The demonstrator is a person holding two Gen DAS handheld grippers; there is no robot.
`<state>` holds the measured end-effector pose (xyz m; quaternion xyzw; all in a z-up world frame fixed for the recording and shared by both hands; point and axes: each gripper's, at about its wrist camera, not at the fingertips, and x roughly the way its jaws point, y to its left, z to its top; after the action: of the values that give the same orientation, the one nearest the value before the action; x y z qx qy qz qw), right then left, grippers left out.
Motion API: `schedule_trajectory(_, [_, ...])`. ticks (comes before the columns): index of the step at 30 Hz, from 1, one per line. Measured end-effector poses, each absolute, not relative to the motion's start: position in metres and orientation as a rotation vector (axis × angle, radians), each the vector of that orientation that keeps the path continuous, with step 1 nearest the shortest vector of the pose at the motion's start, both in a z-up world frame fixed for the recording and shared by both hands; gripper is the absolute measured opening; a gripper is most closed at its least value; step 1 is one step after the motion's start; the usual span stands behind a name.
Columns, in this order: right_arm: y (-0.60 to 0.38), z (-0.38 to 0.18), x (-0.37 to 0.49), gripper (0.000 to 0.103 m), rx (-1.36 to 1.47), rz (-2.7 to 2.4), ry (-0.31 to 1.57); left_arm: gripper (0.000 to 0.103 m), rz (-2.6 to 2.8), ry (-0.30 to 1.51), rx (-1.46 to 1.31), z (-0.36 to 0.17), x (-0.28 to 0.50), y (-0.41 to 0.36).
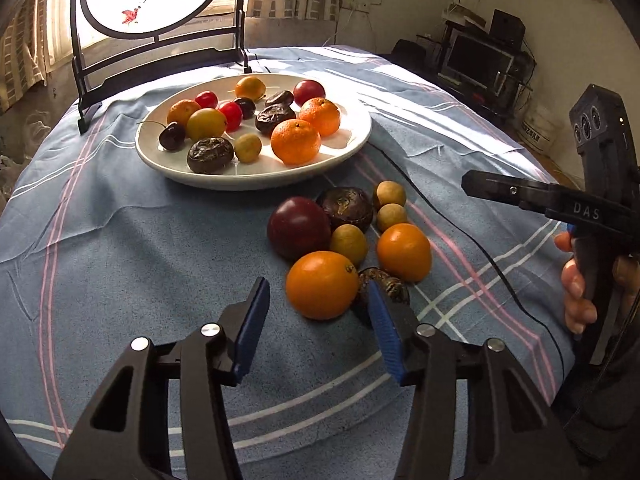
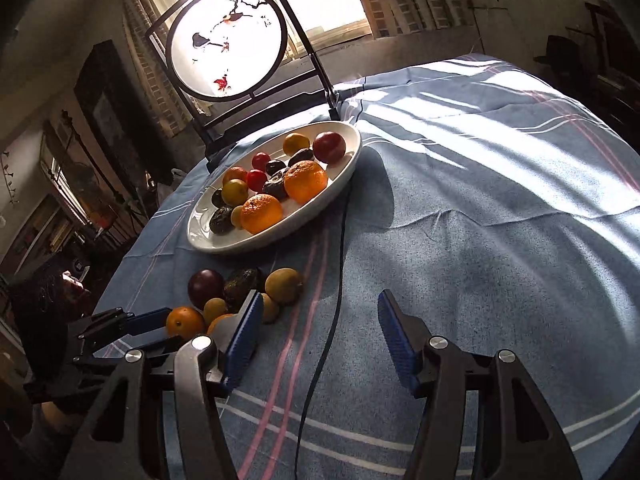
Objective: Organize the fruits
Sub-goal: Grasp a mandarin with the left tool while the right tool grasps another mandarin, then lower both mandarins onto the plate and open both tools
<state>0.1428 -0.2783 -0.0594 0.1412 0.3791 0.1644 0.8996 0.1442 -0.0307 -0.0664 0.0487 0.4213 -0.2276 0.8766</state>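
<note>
Several loose fruits [image 1: 348,240] sit clustered on the blue tablecloth [image 1: 120,240] just in front of the white plate [image 1: 256,178] w/ more fruit; left gripper [image 1: 316,320] gapes wide, empty, nearest orange [image 1: 322,285] partly btwn its pads. Right-wrist view: right gripper [image 2: 320,332] also spread wide w/ nothing held, black cable [image 2: 336,300] running btwn its fingers, fruit pile [image 2: 240,292] off to its left, round-panel stand [image 2: 228,44] behind plate [image 2: 212,240].

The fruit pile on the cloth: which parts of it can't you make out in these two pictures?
- Left wrist view: a dark fruit sits behind the left gripper finger and an orange; its kind is unclear.
- Right wrist view: the right gripper finger hides most of one orange and part of a small tan fruit.
- Both views: fruit undersides and the plate floor beneath its fruit stay hidden.
</note>
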Motion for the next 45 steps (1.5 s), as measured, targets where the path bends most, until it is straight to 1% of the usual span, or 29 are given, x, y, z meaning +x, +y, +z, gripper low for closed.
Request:
schedule_trajectory(3, [-0.276, -0.060, 0.140, 0.060, 0.275, 0.345, 0.782, 0.046, -0.498, 0.900, 0.067, -0.068, 0.150, -0.030])
schedule_trajectory(4, [-0.274, -0.060, 0.140, 0.060, 0.265, 0.348, 0.785, 0.038, -0.516, 0.906, 0.042, -0.069, 0.152, -0.028])
schedule_trajectory(6, [-0.267, -0.060, 0.139, 0.060, 0.229, 0.359, 0.792, 0.038, -0.511, 0.899, 0.020, -0.069, 0.151, -0.024])
schedule_trajectory(9, [-0.245, -0.060, 0.135, 0.060, 0.110, 0.393, 0.802, 0.038, -0.505, 0.806, -0.005, -0.059, 0.138, -0.018])
schedule_trajectory(13, [-0.208, -0.058, 0.120, 0.056, -0.077, 0.472, 0.785, 0.038, -0.442, 0.742, -0.061, -0.051, 0.131, -0.004])
schedule_trajectory(16, [-0.193, -0.061, 0.122, 0.054, -0.112, 0.475, 0.818, 0.038, -0.428, 0.732, -0.096, -0.049, 0.133, 0.003])
schedule_trajectory(19, [-0.185, -0.066, 0.130, 0.049, -0.091, 0.474, 0.874, 0.038, -0.427, 0.723, -0.109, -0.048, 0.133, 0.006])
schedule_trajectory(21, [-0.185, -0.067, 0.135, 0.048, -0.059, 0.476, 0.893, 0.038, -0.429, 0.726, -0.115, -0.048, 0.134, 0.007])
schedule_trajectory(23, [-0.187, -0.070, 0.140, 0.043, -0.008, 0.492, 0.913, 0.038, -0.431, 0.730, -0.119, -0.048, 0.135, 0.007])
schedule_trajectory(24, [-0.189, -0.071, 0.141, 0.037, 0.017, 0.505, 0.920, 0.038, -0.431, 0.729, -0.121, -0.048, 0.134, 0.008])
schedule_trajectory(25, [-0.190, -0.071, 0.140, 0.035, 0.028, 0.503, 0.922, 0.038, -0.432, 0.728, -0.123, -0.048, 0.134, 0.008])
schedule_trajectory(28, [-0.195, -0.071, 0.137, 0.035, 0.059, 0.510, 0.918, 0.038, -0.432, 0.728, -0.123, -0.048, 0.134, 0.008])
schedule_trajectory(32, [-0.205, -0.062, 0.124, 0.035, 0.101, 0.532, 0.858, 0.038, -0.428, 0.717, -0.124, -0.047, 0.132, 0.009])
schedule_trajectory(37, [-0.227, -0.037, 0.120, 0.035, 0.124, 0.501, 0.793, 0.038, -0.434, 0.735, -0.130, -0.043, 0.137, 0.010])
schedule_trajectory(40, [-0.241, -0.012, 0.139, 0.035, 0.136, 0.465, 0.755, 0.038, -0.420, 0.741, -0.108, -0.037, 0.152, 0.009])
schedule_trajectory(45, [-0.241, 0.019, 0.200, 0.035, 0.148, 0.441, 0.739, 0.039, -0.423, 0.711, -0.098, -0.012, 0.196, -0.001])
